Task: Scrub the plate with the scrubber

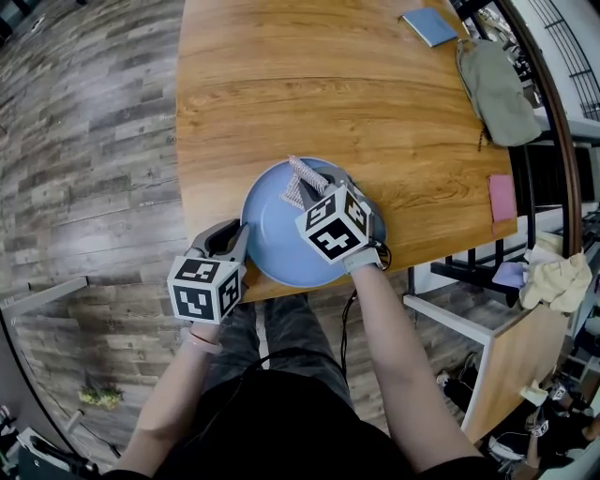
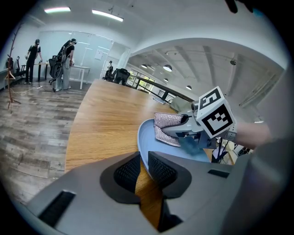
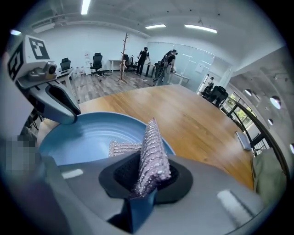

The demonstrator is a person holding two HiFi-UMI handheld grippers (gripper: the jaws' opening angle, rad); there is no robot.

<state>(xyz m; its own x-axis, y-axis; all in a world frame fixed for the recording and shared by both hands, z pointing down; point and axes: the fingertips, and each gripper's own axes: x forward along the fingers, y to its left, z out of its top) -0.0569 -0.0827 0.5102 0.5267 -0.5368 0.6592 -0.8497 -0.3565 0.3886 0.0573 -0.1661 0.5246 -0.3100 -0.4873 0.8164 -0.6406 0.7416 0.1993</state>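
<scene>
We log the left gripper (image 2: 144,170): jaws narrowly apart, pinching the plate (image 1: 272,239) rim at 8 o'clock. Right gripper (image 3: 146,176): jaws clamped on the folded scrubber (image 3: 151,151) at the plate's 12 o'clock. The plate sits at the table (image 1: 328,84) near edge, with bare wood beyond.

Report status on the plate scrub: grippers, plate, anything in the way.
Left gripper clamped on plate rim. Right gripper shut on scrubber, over the plate's far side. Notebook and bag well off, nothing blocking.
</scene>
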